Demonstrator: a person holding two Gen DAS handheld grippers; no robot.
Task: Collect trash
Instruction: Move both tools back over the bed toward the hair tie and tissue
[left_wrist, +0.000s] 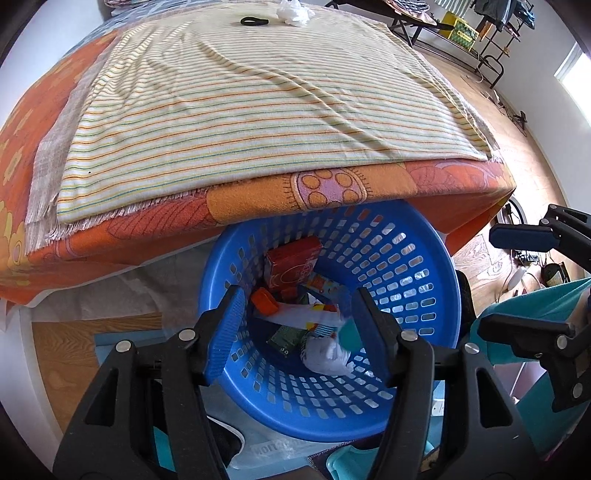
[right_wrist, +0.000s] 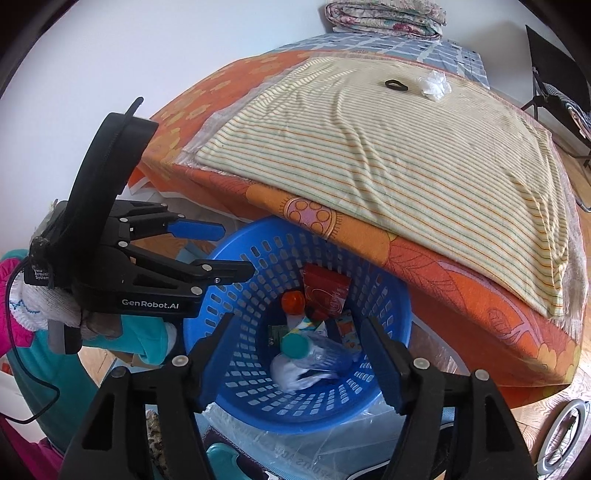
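Both the left gripper (left_wrist: 299, 332) and the right gripper (right_wrist: 299, 354) hang over the blue basket (left_wrist: 424, 295) with jaws apart and nothing between the pads. Inside the basket lie a red carton (right_wrist: 327, 291), an orange cap (right_wrist: 293, 302), a clear bottle (right_wrist: 325, 354) with a teal lid, and a white wad (right_wrist: 291, 373). Far off on the striped cloth (left_wrist: 258, 110) a crumpled tissue (left_wrist: 294, 13) rests right of a black loop (left_wrist: 254, 21).

Striped cloth (left_wrist: 258, 110) — orange blanket (left_wrist: 258, 206)
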